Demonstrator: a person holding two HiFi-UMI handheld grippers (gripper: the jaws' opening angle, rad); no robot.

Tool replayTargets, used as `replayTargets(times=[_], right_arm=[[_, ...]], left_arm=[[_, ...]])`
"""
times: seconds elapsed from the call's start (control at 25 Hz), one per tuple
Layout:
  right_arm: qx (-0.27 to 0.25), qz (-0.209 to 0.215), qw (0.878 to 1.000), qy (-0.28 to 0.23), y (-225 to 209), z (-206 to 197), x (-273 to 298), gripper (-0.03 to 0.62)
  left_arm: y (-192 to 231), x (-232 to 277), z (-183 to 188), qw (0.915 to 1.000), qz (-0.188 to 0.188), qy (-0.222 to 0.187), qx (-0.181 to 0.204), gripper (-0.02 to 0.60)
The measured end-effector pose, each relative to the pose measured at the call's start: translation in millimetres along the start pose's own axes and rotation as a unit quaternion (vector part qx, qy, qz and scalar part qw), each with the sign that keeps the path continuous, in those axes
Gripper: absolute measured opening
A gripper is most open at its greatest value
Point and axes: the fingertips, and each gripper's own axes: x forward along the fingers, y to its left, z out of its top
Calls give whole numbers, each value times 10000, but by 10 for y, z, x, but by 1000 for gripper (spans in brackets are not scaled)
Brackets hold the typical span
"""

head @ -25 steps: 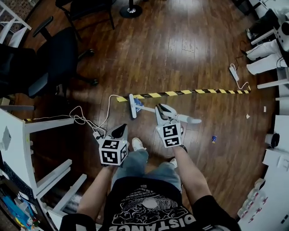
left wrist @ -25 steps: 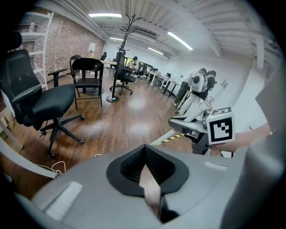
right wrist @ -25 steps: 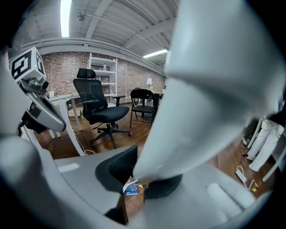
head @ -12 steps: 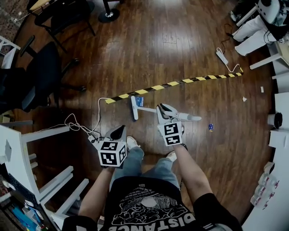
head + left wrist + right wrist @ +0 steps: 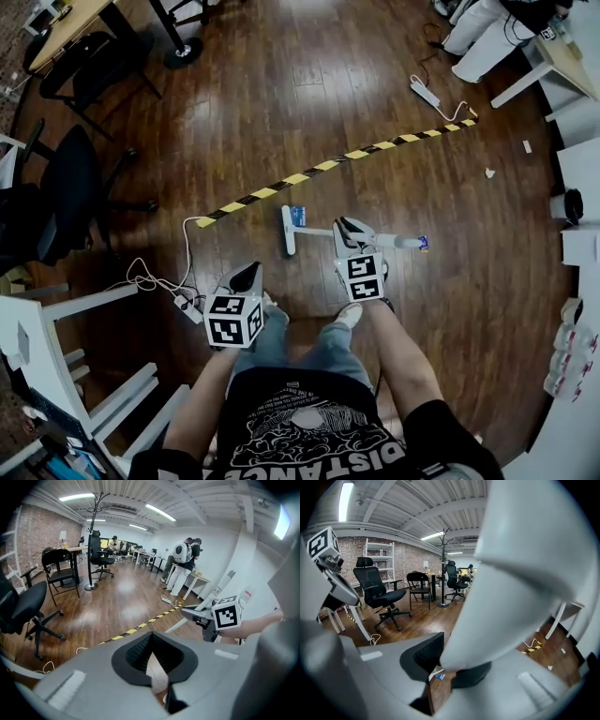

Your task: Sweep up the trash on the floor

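Dark wooden floor [image 5: 375, 84] of an office, a striped tape strip [image 5: 319, 169] running across it, and at the left the left tool [image 5: 246, 277] hangs idle, jaws pinched together on nothing. In the middle the broom head [image 5: 288, 230] sits just beside a blue wrapper [image 5: 298, 216], with the right tool [image 5: 352, 228] clamped round the white broom handle [image 5: 398, 242]. Further right, a second blue scrap [image 5: 424, 243] and white bits [image 5: 488, 172] lie scattered well apart, so this looks like early going, nothing gathered yet.

The floor [image 5: 375, 56] is glossy dark wood, the broom handle [image 5: 314, 231] smooth white plastic.
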Motion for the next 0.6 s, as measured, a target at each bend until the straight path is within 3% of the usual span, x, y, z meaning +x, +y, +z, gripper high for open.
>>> replayTargets(times=[0.32, 0.6], right_arm=[[265, -421, 9988, 6, -772, -524, -635, 41], [359, -498, 9981, -21, -1426, -981, -1257, 42]], left_arm=[[-904, 291, -91, 9974, -376, 230, 564, 6], [-1825, 574, -211, 9926, -701, 326, 935, 6]])
